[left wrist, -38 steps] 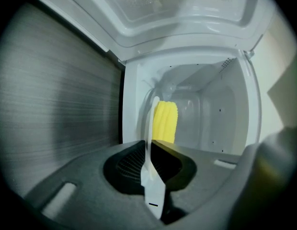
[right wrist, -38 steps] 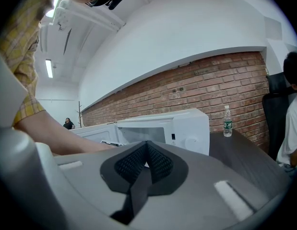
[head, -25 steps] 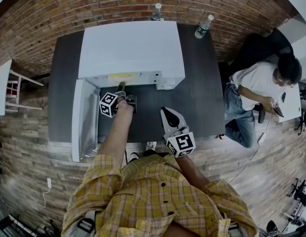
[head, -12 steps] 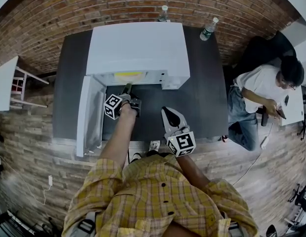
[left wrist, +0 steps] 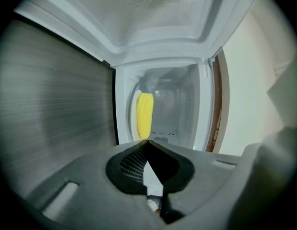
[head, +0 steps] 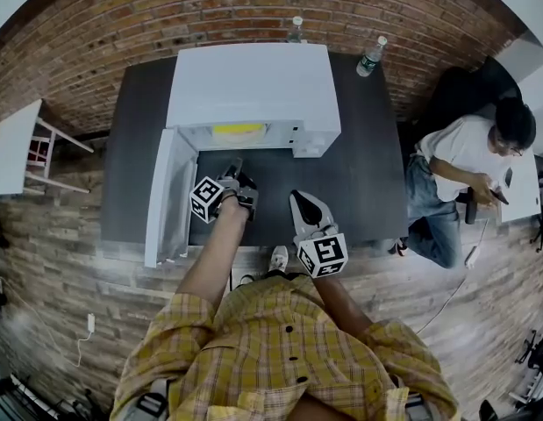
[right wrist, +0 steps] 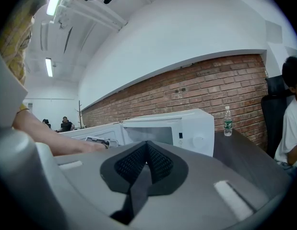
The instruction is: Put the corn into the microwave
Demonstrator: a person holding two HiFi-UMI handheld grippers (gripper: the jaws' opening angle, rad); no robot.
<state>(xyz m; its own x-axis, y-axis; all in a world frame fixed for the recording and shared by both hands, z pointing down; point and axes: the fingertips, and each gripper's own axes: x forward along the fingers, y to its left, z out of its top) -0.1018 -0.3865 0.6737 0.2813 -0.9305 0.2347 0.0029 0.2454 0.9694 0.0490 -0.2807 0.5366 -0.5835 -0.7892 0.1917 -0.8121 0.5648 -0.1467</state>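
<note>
The yellow corn lies inside the open white microwave; in the left gripper view the corn rests at the left of the cavity. The microwave door is swung out to the left. My left gripper hangs in front of the opening, apart from the corn. Its jaws are closing and meet at the tips with nothing between them. My right gripper is shut and empty over the dark table, right of the left one; its tips point toward the microwave.
The microwave stands on a dark table against a brick wall. Two water bottles stand at the table's back edge. A person sits at the right. A white chair is at the left.
My left gripper has drawn back from the microwave opening toward me and risen a little. The corn stays inside. The right gripper has barely shifted.
</note>
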